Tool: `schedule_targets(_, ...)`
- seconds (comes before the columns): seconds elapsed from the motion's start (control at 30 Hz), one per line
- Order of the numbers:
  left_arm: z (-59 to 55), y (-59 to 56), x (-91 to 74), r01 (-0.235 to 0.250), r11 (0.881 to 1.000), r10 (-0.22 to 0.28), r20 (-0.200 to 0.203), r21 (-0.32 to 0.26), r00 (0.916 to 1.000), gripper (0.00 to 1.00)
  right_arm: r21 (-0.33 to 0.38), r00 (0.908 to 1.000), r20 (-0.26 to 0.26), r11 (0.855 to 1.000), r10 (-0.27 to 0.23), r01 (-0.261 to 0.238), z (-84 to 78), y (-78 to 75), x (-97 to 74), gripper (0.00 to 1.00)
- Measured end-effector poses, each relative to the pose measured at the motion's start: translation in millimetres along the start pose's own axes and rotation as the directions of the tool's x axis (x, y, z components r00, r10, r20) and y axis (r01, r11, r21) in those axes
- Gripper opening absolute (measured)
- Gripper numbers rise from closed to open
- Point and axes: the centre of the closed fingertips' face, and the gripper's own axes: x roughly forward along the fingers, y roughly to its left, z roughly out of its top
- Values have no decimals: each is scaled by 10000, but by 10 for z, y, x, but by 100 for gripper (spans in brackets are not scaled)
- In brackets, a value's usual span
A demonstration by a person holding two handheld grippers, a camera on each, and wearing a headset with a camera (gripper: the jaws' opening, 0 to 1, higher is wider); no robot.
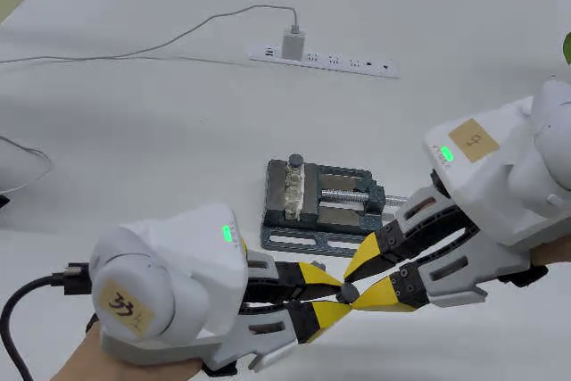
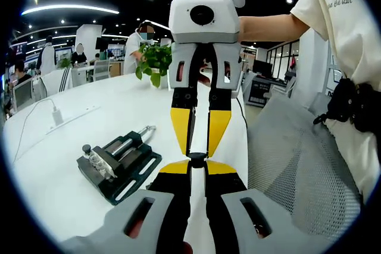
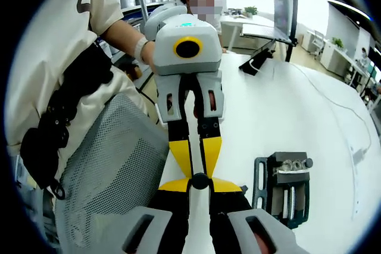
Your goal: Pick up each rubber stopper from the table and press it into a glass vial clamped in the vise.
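The left gripper (image 2: 196, 165) and the right gripper (image 2: 197, 150) meet tip to tip above a white table (image 2: 50, 188), both pinching one dark rubber stopper (image 2: 196, 157). To the left sits the vise (image 2: 126, 163), clamping a stoppered glass vial (image 2: 90, 155).

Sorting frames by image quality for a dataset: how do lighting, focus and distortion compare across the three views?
Head view: even soft light, sharp, only a faint shadow under the vise. Left gripper view: strong fisheye bending of the table, ceiling light glaring. Right gripper view: same bending, top background washed out, stopper sharp.
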Motion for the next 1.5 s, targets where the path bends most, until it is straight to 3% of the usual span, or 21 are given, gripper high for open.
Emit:
schedule_targets(0.53,-10,-56,22,218,9997,-218,-2,57,9998,4,-443,9959,-772,9978,462,-497,-36,52,5,7)
schedule_targets(0.87,-3,-16,-3,61,9999,-58,197,-150,9998,4,-84,9963,-761,9992,391,-398,-15,13,-2,6)
schedule_targets(1.5,8,-2,6,-28,9997,36,340,-254,9994,6,-39,9951,-890,9991,425,-430,-12,-7,-11,6)
